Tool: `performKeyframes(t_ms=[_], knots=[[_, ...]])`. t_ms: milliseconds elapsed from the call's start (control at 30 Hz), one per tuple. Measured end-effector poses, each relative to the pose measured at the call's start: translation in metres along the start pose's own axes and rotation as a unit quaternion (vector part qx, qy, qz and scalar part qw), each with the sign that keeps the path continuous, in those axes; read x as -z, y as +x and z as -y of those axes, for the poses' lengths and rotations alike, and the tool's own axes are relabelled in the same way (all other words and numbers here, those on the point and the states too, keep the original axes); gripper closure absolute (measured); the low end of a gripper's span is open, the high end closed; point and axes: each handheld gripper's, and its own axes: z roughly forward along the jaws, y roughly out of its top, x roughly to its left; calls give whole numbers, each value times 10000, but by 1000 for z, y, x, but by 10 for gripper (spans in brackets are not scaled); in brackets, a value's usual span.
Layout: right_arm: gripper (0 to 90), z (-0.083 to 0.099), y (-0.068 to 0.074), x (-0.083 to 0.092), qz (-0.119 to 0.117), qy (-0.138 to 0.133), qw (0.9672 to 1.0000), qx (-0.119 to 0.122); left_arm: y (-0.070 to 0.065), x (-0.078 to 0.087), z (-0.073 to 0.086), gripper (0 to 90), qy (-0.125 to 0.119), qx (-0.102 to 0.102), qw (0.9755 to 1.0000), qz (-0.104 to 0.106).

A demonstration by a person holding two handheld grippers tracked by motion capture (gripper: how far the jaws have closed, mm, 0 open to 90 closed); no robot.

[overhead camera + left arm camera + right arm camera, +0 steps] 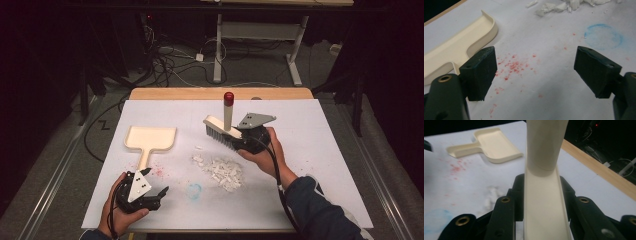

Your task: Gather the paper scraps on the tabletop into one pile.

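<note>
Right gripper view shows your right gripper (541, 202) clamped on the brush (544, 195) — if it twists between the jaws, the white scraps (224, 171) may scatter. Your left gripper (534, 75) is wide open, holding nothing — the dustpan (461, 47) lies just beyond its left jaw.

We see a smooth, faintly glossy cream plastic dustpan (150, 138) and a brush (223, 129) of the same plastic with a shiny red cap. The desk (320, 150) wears matt white paper over pale wood at its far edge. The left tongs (535, 72) have matt black pads, slightly rough. White crumbs (224, 171) look chalky.
</note>
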Motion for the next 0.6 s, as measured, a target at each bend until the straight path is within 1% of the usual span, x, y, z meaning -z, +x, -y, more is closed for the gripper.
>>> performKeyframes(t_ms=[33,67,100,133,200,267,333,400,467,500,600], knots=[[674,2,-7,-6,-5,33,9998,184,0,0,0,177,8,2,10000,-1],[674,3,-9,-10,8,62,9994,344,0,-1,0,177,18,-5,10000,5],[674,4,-14,-18,93,113,9985,522,0,-2,0,177,47,-30,10000,5],[674,6,-17,-24,104,160,9979,617,0,-2,0,177,50,-19,10000,10],[674,9,-20,-37,38,232,9970,736,0,-3,0,177,61,-11,10000,11],[674,13,-22,-50,-16,302,9966,762,0,-4,0,177,58,9,10000,20],[675,18,-23,-62,-126,296,9973,662,0,-4,1,177,75,17,10000,44],[675,20,-22,-70,-211,276,9973,646,1,-5,2,177,98,19,9999,62],[675,19,-20,-75,-314,198,9972,656,1,-5,2,177,98,26,9999,86],[675,18,-18,-77,-309,197,9970,676,1,-6,2,177,107,19,9999,91],[675,17,-14,-81,-453,139,9957,795,0,-6,2,177,101,20,9999,111]])
